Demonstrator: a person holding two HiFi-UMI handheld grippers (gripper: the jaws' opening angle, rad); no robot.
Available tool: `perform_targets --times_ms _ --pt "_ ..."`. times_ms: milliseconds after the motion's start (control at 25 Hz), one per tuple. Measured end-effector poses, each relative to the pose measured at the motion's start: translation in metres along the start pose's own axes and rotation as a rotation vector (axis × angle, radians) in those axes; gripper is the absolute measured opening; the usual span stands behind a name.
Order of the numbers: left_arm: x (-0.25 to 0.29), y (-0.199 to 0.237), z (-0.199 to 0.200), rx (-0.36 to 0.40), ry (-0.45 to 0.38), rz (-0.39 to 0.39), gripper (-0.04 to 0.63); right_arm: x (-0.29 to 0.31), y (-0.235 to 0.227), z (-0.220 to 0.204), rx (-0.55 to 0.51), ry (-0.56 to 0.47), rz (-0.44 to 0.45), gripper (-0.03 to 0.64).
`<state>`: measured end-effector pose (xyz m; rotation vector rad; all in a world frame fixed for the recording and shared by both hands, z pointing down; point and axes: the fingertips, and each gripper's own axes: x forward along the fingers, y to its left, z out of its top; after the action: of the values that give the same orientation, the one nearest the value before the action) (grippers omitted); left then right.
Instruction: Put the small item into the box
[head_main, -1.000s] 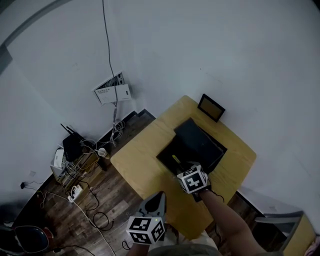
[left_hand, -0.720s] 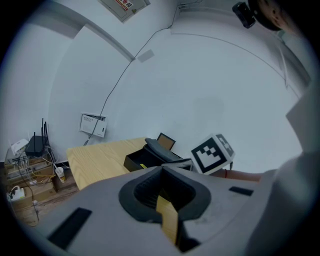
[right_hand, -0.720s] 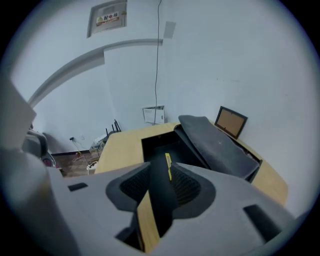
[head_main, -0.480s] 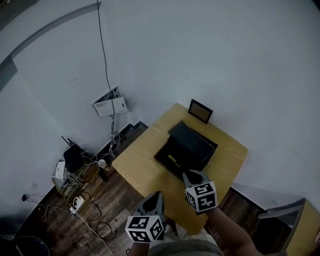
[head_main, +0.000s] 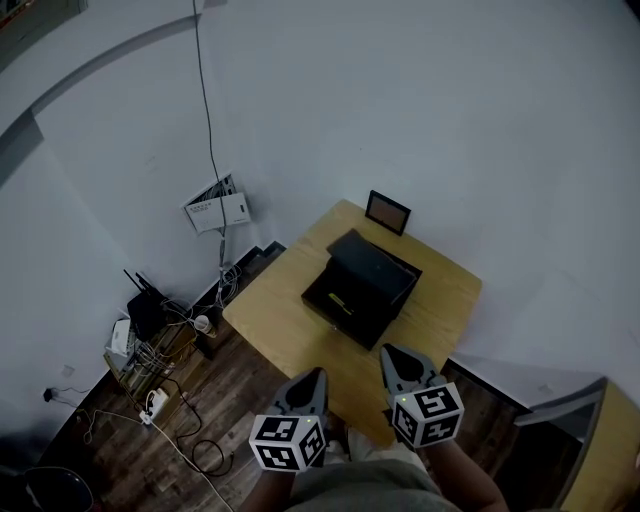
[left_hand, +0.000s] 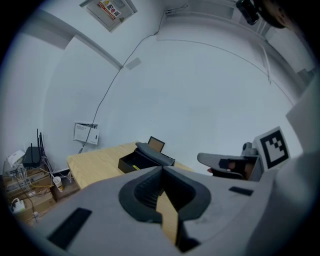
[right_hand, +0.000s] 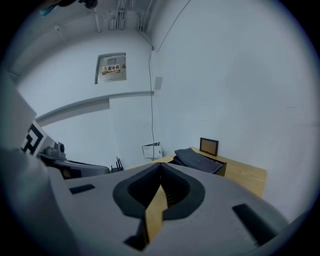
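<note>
An open black box (head_main: 352, 292) sits on the wooden table (head_main: 270, 325), its lid (head_main: 378, 264) leaning back. A small yellow item (head_main: 342, 301) lies inside the box and also shows in the left gripper view (left_hand: 135, 167). Both grippers hang off the table's near edge, well short of the box. My left gripper (head_main: 314, 374) is shut with nothing between its jaws, its tips meeting (left_hand: 161, 167). My right gripper (head_main: 392, 352) is shut and empty as well, tips together (right_hand: 161, 165). The box lid (right_hand: 197, 160) lies ahead of it.
A small dark picture frame (head_main: 388, 212) stands at the table's far corner by the white wall. Left of the table, a router (head_main: 145, 295), cables and a power strip (head_main: 152, 383) clutter the wood floor. A wall panel (head_main: 220, 208) hangs low. Grey furniture (head_main: 560, 420) stands at the right.
My right gripper has drawn back from the box toward the table's near edge and closed its jaws. The yellow item stays in the box. The left gripper has barely moved.
</note>
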<state>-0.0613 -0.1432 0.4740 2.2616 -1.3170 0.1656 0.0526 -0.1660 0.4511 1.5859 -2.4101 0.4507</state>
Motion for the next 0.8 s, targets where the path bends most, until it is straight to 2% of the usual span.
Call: perform_targets --times_ms 360,800 --pt "-0.018 -0.015 0.000 0.017 -0.034 -0.013 0.003 -0.043 0.015 -0.002 0.028 -0.042 0.029 0.002" --pt "-0.027 -0.019 0.000 0.019 -0.055 0.007 0.003 -0.050 0.023 -0.005 -0.007 -0.036 0.069 0.000"
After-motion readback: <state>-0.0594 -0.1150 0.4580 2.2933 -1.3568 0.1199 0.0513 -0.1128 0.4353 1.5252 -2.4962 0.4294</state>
